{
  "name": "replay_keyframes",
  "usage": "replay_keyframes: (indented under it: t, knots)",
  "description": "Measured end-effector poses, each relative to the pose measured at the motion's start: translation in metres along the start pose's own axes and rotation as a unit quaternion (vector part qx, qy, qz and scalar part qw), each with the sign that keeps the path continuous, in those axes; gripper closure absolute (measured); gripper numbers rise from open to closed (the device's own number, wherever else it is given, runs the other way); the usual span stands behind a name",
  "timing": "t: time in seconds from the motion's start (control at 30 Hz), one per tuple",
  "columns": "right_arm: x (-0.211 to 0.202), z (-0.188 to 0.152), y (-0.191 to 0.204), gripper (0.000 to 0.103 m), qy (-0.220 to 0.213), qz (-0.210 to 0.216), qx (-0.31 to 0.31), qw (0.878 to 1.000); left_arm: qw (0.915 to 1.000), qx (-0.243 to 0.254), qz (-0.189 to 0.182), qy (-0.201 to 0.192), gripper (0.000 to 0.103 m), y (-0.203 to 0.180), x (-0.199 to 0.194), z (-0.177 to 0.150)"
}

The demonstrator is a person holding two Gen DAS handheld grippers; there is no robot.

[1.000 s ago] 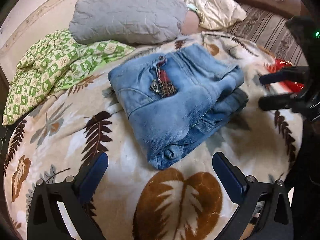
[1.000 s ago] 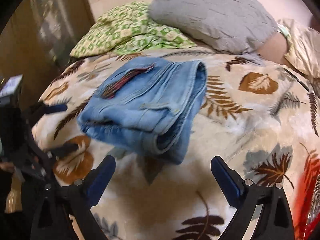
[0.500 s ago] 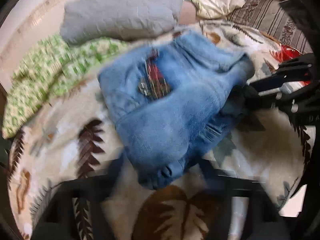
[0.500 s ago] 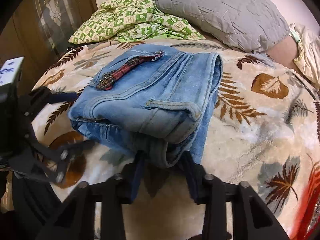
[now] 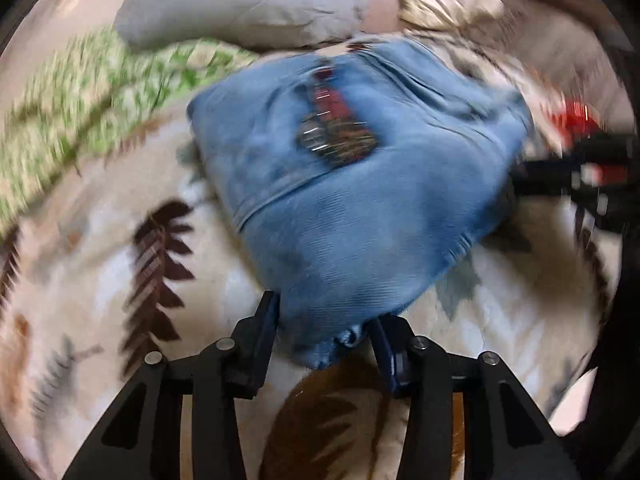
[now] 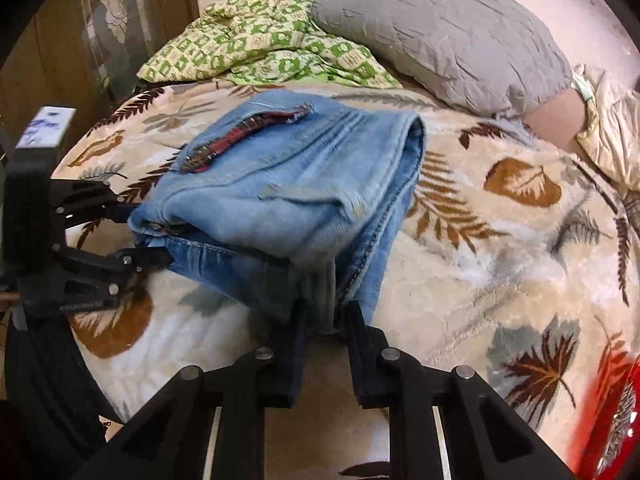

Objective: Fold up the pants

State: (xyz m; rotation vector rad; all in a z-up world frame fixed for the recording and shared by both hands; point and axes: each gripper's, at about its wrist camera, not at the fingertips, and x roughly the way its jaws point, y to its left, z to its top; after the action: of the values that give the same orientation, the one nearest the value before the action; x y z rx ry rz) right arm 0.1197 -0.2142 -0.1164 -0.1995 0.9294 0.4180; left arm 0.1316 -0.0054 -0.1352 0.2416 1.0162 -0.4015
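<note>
Light blue folded jeans (image 5: 360, 200) with a red plaid patch lie on the leaf-print blanket (image 5: 120, 280). In the left wrist view, which is blurred, my left gripper (image 5: 324, 336) has the near corner of the bundle between its fingers; its jaws are closing on it. In the right wrist view that left gripper (image 6: 136, 236) pinches the left end of the jeans (image 6: 280, 184). My right gripper (image 6: 324, 318) is closing on the hanging near edge of the denim, which fills the gap between its fingers. The right gripper (image 5: 536, 176) also shows as a dark blur at the jeans' right side.
A grey pillow (image 6: 440, 28) and a green checked cover (image 6: 256, 44) lie at the head of the bed. A cream cushion (image 6: 612, 132) sits far right, something red (image 6: 624, 400) at the near right edge. A wooden cabinet (image 6: 80, 40) stands beside the bed.
Both grippers went from wide open, short of the jeans, to closed onto its edges. The bundle now fills more of each view and its gripped corners are bunched.
</note>
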Motion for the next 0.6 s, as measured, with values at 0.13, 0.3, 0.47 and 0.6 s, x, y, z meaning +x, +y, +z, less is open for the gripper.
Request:
replay_keyframes:
  t: [0.13,0.3,0.47,0.6]
  knots:
    - [0.001,-0.001,-0.005,0.084,0.0,0.001,0.008,1.0,0.9999,0.007,0.012,-0.001,0.057,-0.006,-0.001,-0.003]
    - [0.0,0.001,-0.004,0.08,0.002,0.006,0.008,1.0,0.999,0.011,0.04,-0.016,0.046,-0.014,-0.016,-0.004]
    - [-0.054,0.007,-0.008,0.0,-0.049,-0.012,0.039,0.998,0.9871,-0.05,0.091,-0.122,0.0,-0.017,-0.097,0.003]
    - [-0.119,0.015,-0.01,0.0,-0.107,-0.066,0.079,0.989,0.965,-0.125,0.11,-0.202,0.0,-0.017,-0.169,0.008]
